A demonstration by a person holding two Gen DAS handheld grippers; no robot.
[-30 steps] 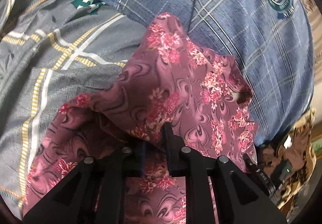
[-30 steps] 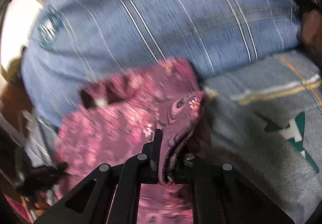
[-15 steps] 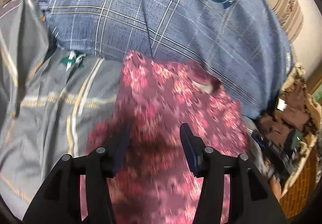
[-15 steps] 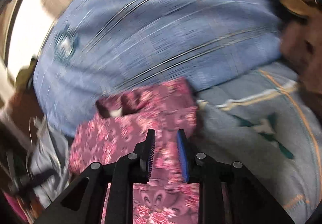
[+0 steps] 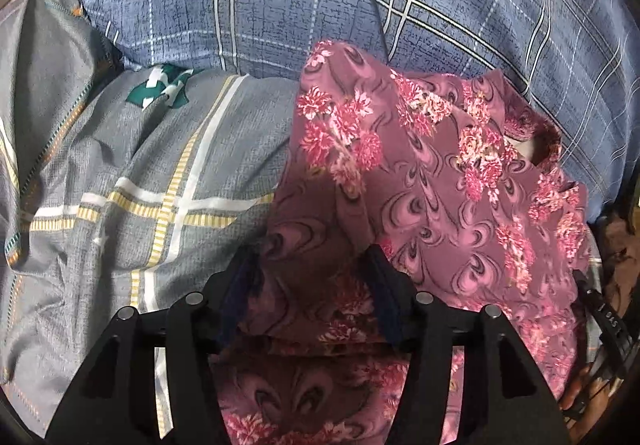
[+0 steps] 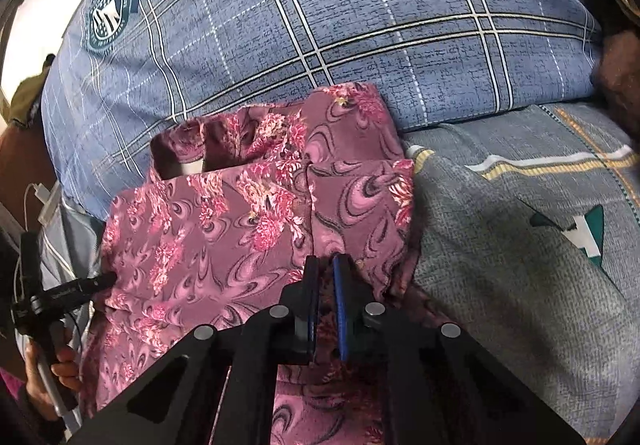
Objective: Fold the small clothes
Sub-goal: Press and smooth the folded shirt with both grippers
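I am looking down both grippers at a maroon floral garment (image 5: 432, 181) that is lying on the grey plaid bedsheet (image 5: 132, 181), its far edge butting against the blue plaid pillow (image 5: 280, 1) at the head of the bed. In the left wrist view the garment is filling the right half of the sheet, with its collar opening showing toward the pillow side.

My left gripper (image 5: 310, 265) is hanging over the garment's near left part with its jaws spread; they have just been opening further, and the cloth is lying beneath and between them without either pad pressing on it, as far as I can tell.

My right gripper (image 6: 326, 265) is sitting over the garment's near right edge, close to where the folded sleeve is meeting the bedsheet. Its jaws are drawn almost together, having just been closing, leaving only a thin slit. I am seeing no fold of cloth pinched in that slit; the fabric is lying below the tips.

At the left rim of the right wrist view a hand (image 6: 60, 365) is gripping a black handle.
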